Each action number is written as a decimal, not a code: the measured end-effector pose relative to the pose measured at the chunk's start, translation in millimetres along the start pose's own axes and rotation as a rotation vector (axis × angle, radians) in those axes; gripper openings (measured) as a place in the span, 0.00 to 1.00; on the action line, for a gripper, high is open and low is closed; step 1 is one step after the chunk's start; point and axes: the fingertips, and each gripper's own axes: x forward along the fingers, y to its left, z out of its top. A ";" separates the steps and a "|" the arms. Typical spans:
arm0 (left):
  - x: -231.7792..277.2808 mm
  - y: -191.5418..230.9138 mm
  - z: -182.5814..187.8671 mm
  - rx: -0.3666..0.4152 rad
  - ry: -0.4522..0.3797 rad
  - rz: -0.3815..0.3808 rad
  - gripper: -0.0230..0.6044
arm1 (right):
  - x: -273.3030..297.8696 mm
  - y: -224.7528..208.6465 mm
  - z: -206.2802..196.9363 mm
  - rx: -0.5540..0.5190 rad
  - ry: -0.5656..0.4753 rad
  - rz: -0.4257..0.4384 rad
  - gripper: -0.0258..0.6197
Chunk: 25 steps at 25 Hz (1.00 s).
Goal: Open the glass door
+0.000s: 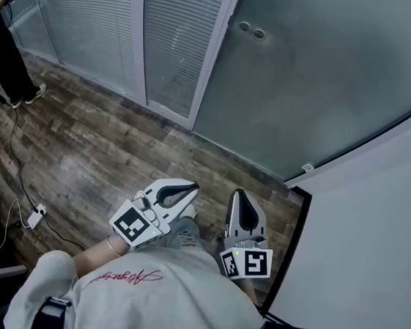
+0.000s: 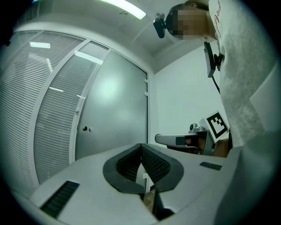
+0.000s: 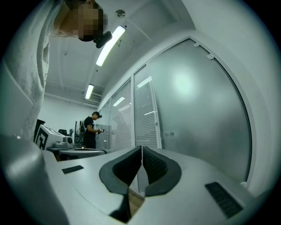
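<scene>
The frosted glass door (image 1: 325, 85) stands shut ahead of me, between a white frame post (image 1: 212, 57) and the white wall. Two small round fittings (image 1: 251, 29) sit near its left edge; they show too in the left gripper view (image 2: 87, 128) and the right gripper view (image 3: 168, 133). My left gripper (image 1: 186, 188) (image 2: 141, 147) is held close to my body, level, jaws shut and empty. Beside it my right gripper (image 1: 240, 196) (image 3: 142, 149) points the same way, also shut on nothing. Both are well short of the door.
Glass panels with blinds (image 1: 90, 14) run left of the door. A white wall (image 1: 374, 238) stands close on my right. On the wooden floor (image 1: 97, 148) lie a cable and a power strip (image 1: 35, 216). Another person (image 1: 7, 56) stands at the far left.
</scene>
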 end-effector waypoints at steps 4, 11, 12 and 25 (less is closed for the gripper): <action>44.4 40.2 11.9 -0.004 -0.037 0.045 0.06 | 48.4 -37.3 3.7 0.004 0.022 0.027 0.07; 103.0 93.6 27.5 0.014 -0.063 0.101 0.06 | 117.4 -87.3 13.0 0.007 0.032 0.072 0.07; 110.4 99.0 30.5 0.019 -0.074 0.106 0.06 | 125.2 -93.7 14.5 0.003 0.030 0.074 0.07; 178.4 168.0 34.6 0.033 -0.063 0.142 0.06 | 203.8 -154.6 21.7 -0.007 0.042 0.058 0.07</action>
